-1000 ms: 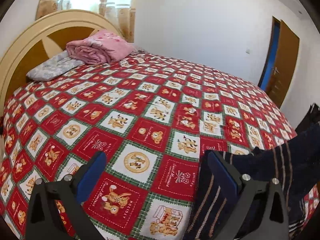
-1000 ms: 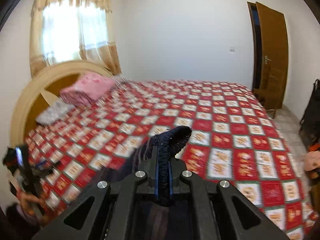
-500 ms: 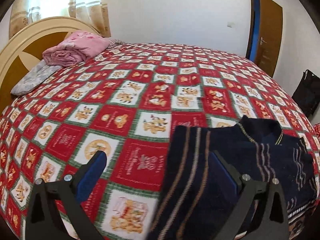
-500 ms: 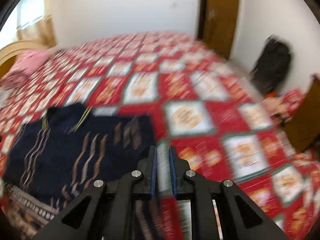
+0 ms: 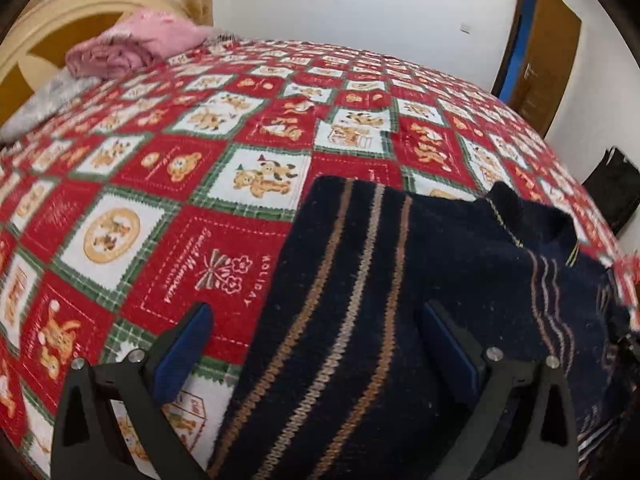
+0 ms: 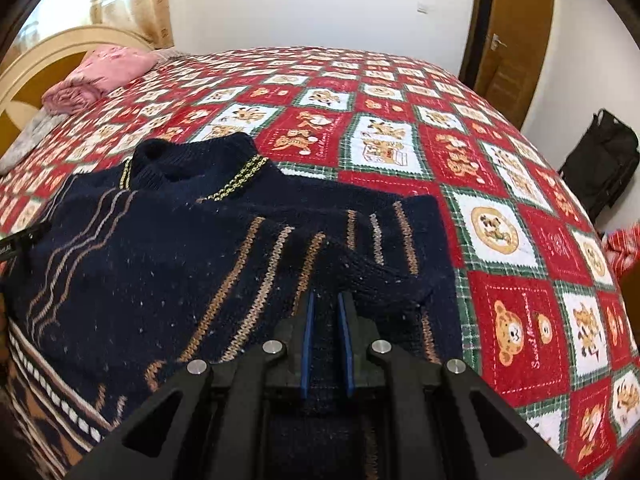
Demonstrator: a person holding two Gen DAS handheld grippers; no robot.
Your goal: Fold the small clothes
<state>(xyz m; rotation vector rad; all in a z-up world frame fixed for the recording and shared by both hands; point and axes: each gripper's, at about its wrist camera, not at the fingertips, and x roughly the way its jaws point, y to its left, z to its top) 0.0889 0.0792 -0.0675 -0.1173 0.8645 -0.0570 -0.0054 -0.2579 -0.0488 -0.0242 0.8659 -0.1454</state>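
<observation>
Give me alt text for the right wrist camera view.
A dark navy striped sweater lies spread on a red patchwork bedspread, with the right gripper low over its sleeve, jaws nearly closed. A pink blanket sits by the headboard.

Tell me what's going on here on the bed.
A person with a claw in each hand is laying out a dark blue striped sweater on the red patchwork bedspread, ready for folding. The right claw is nearly shut with a sweater sleeve between its pads. The left claw is wide open over the other sleeve, gripping nothing.
</observation>
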